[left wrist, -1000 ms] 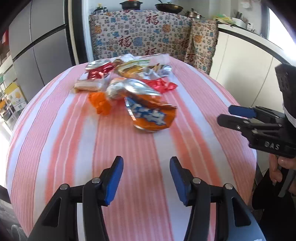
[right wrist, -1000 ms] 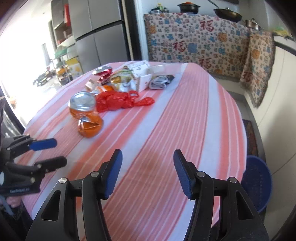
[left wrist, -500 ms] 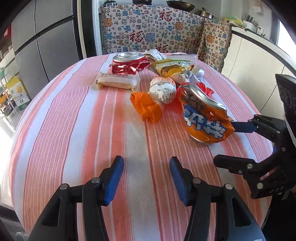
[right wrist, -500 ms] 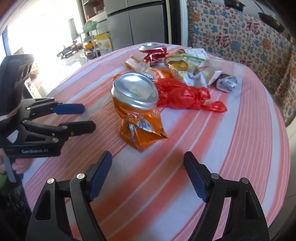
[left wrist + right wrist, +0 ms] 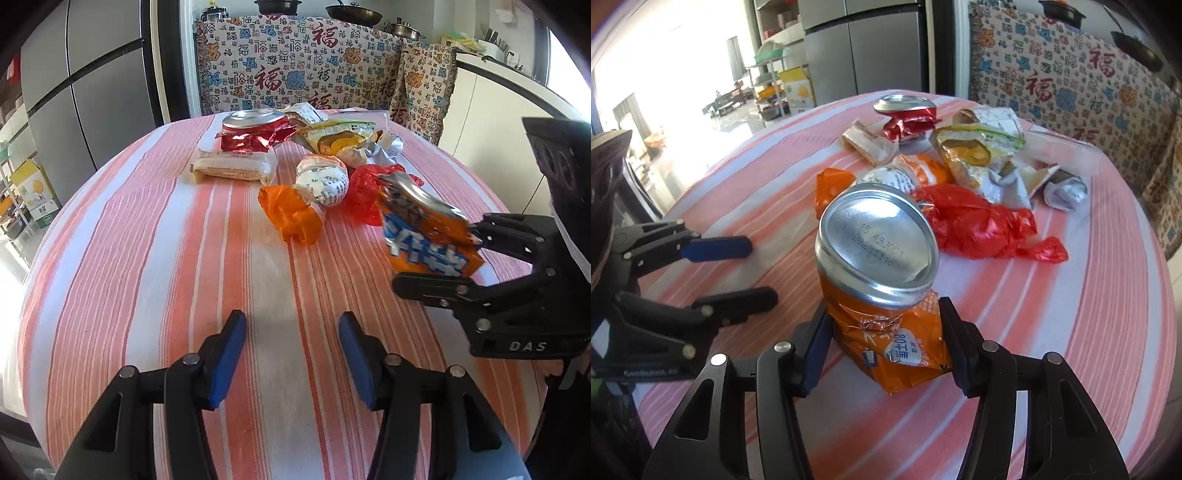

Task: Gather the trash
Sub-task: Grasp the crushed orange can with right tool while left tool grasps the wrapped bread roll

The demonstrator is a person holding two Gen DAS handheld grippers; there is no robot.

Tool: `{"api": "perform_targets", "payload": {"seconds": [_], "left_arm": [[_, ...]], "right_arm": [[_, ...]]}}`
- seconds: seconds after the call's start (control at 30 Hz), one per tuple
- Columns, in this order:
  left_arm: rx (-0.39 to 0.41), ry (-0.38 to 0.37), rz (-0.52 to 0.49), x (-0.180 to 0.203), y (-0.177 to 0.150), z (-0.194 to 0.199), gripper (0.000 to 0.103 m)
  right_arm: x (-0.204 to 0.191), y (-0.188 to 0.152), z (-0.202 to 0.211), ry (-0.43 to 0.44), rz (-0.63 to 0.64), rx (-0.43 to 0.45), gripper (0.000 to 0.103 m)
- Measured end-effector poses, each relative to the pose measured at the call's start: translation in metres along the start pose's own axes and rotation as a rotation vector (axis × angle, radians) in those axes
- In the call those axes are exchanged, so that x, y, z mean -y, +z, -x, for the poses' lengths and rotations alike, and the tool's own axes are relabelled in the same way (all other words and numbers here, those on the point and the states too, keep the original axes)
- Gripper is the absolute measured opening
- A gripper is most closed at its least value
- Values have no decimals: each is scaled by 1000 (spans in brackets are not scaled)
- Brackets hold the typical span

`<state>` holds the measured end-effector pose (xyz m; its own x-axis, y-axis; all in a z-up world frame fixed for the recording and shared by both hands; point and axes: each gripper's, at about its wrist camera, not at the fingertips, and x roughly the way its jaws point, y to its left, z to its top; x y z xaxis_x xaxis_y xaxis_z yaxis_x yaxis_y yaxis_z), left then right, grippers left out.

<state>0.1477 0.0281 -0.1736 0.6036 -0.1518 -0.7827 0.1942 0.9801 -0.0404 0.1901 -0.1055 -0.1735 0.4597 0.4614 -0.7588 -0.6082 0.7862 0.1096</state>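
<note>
Tilting downward, right claw (image 5: 884,343) closing — crushed orange can (image 5: 882,295) between.

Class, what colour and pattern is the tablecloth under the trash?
Orange-red and white stripes on the tablecloth, clearest in the left wrist view.

Crushed orange can (image 5: 882,295), silver base up and tilted, creased body standing between the blue pads at the near side of the pile. Behind it a crumpled red wrapper (image 5: 979,229), an orange wrapper (image 5: 291,212) and a white printed ball of paper (image 5: 323,181) touching one another. Further back a flattened red can (image 5: 255,129), its silver end up, with a beige snack packet (image 5: 234,168) lying flat just in front of it. A yellow-green foil bag (image 5: 340,138) lies open and crumpled beside the red can; a small grey-white wad (image 5: 1065,190) sits at the far right edge of the heap
</note>
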Motion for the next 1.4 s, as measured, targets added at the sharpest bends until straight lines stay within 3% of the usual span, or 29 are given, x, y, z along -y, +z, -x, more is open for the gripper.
{"api": "perform_targets", "payload": {"seconds": [0.23, 0.33, 0.37, 0.43, 0.6, 0.73, 0.93, 1.03, 1.3, 1.33, 1.4], "left_arm": [[18, -123, 18, -11, 24, 1, 53], [41, -138, -65, -6, 47, -4, 55], [30, -140, -100, -4, 55, -10, 62], [9, -129, -159, -1, 68, -25, 68], [-33, -66, -261, 1, 88, -57, 69], [-52, 10, -276, -4, 92, -67, 69], [-10, 15, -281, -14, 89, -51, 70], [-23, -21, -269, -18, 93, -57, 70], [-11, -39, -372, 2, 94, -77, 70], [-7, -50, -368, 3, 94, -76, 69], [1, -81, -331, 0, 93, -73, 58]], "right_arm": [[33, -49, 42, -124, -111, 22, 57], [43, -53, 47, -117, -159, 34, 57], [43, -54, 48, -119, -161, 37, 57], [44, -55, 49, -122, -168, 42, 57], [45, -57, 52, -133, -178, 46, 57], [50, -57, 52, -132, -199, 48, 57], [49, -57, 50, -137, -189, 47, 57], [50, -56, 49, -136, -191, 48, 58], [58, -59, 52, -137, -218, 58, 57], [60, -59, 53, -143, -224, 59, 57], [65, -59, 55, -155, -242, 63, 57]]}}
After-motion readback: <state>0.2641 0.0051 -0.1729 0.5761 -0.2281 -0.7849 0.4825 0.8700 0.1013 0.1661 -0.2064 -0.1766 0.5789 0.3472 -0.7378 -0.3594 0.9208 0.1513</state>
